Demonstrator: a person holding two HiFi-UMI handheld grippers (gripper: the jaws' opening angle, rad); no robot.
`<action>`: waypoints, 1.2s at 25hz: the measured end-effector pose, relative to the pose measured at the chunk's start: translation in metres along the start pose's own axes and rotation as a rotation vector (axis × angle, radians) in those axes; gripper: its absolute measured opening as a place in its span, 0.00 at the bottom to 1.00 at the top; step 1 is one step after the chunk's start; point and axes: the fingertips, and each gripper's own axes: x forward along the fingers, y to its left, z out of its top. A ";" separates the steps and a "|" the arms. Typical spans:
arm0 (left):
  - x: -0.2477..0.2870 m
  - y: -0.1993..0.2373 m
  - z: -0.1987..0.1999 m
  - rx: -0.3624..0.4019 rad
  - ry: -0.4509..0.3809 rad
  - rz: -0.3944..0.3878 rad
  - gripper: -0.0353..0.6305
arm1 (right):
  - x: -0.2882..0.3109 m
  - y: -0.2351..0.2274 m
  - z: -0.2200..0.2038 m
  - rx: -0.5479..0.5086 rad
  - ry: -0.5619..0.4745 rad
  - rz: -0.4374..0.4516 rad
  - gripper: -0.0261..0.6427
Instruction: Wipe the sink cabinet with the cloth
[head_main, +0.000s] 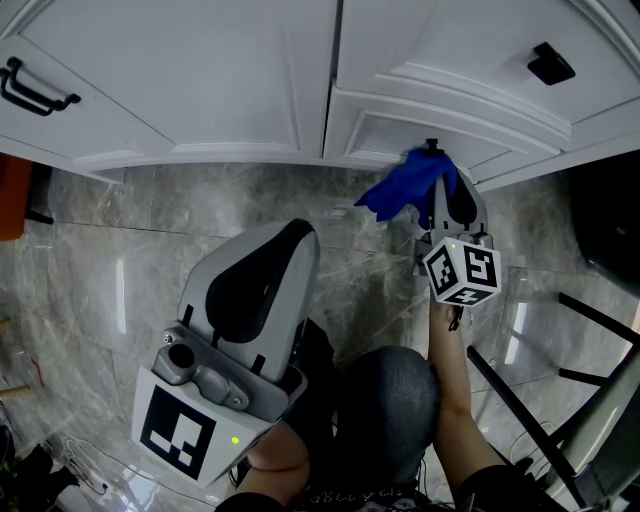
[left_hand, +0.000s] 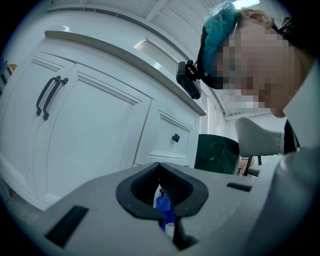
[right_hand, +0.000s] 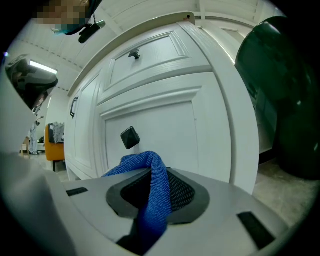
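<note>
Blue cloth (head_main: 405, 185) gripped tight in my right hand-held gripper (right_hand: 161, 174), at the cabinet (head_main: 200, 80) bottom edge below knob (right_hand: 130, 137). Left hand-held gripper (left_hand: 160, 167) is closed on a blue scrap (left_hand: 163, 206), well back. Dark green object (right_hand: 280, 90) crowds the right; floor (head_main: 130, 260) is open to the left.

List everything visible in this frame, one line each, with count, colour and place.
sink cabinet: one, white, across the top
bar handles: two, black, left door
square knobs: two, black, right-hand panels
cloth: one, blue, at the cabinet's lower right panel
floor: grey marble, below the cabinet
dark green container: one, right of the cabinet
orange object: one, far left
black frame: one, bottom right
left gripper: grey, fingers shut on a small blue scrap
right gripper: grey, fingers shut on the cloth
forearm: one, behind the right gripper
</note>
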 end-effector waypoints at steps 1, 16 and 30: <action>0.000 0.000 0.000 0.000 0.001 0.000 0.06 | 0.000 -0.001 0.000 0.000 0.000 -0.003 0.17; 0.000 0.000 -0.001 0.002 0.004 -0.001 0.06 | -0.008 -0.021 0.000 0.029 -0.005 -0.058 0.17; 0.001 -0.001 -0.001 0.005 0.007 -0.001 0.06 | -0.010 -0.029 0.000 0.022 -0.006 -0.078 0.17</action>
